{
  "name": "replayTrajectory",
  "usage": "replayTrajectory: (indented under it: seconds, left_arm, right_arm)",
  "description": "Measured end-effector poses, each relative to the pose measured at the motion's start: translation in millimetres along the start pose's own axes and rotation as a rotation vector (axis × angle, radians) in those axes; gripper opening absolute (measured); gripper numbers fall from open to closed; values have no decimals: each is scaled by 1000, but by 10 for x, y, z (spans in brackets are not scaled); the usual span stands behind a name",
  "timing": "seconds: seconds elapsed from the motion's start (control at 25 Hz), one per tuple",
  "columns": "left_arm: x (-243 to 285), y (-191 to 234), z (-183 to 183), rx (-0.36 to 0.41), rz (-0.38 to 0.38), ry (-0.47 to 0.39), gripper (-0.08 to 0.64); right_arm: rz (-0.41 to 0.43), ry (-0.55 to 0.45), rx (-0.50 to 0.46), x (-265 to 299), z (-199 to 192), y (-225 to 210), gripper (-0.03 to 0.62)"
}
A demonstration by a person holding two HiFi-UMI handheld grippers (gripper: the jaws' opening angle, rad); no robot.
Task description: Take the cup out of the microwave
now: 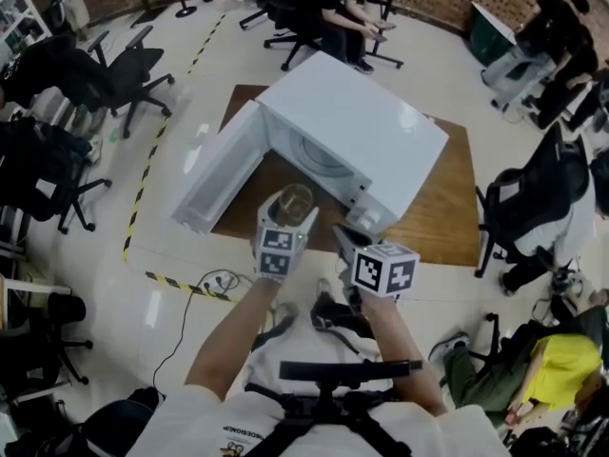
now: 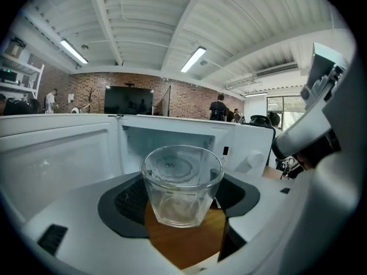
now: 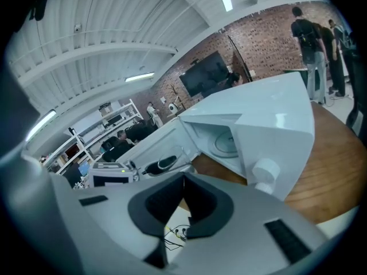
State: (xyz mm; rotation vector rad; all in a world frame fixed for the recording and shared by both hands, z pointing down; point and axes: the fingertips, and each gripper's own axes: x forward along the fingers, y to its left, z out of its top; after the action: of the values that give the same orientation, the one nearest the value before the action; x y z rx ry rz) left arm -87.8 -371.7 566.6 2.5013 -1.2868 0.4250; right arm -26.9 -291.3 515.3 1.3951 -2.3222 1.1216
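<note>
cup (image 2: 182, 185) | grasped in left gripper (image 2: 182, 200) jaws, outside open microwave (image 1: 362, 131) | right gripper (image 3: 182, 195) jaws clenched, empty

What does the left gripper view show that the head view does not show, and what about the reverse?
Only the left gripper view: the dark pads of the left gripper pressing both sides of the upright clear glass cup, and a long ceiling lamp. Only the head view: the yellow-and-black floor tape and the person's forearms. Both: the cup held in front of the white microwave, its white door swung open, the brown wooden table, and the right gripper beside the left one.
</note>
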Motion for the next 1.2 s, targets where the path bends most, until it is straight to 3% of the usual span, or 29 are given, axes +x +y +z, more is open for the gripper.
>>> replayTrajectory:
  seconds: [0.44, 0.68, 0.88, 1.2]
  left_arm:
    - [-838, 26, 3, -37, 28, 2, 345]
    - [-1253, 93, 92, -53, 42, -17, 345]
    - [-1417, 109, 128, -78, 59, -25, 345]
    - [-1502, 153, 247, -104, 66, -30, 345]
  right_arm:
    - [-17, -25, -12, -7, -164, 152, 6]
    - [36, -106, -39, -61, -146, 248, 3]
    - [41, -168, -125, -131, -63, 308, 3]
    - [47, -185, -106, -124, 18, 314, 3]
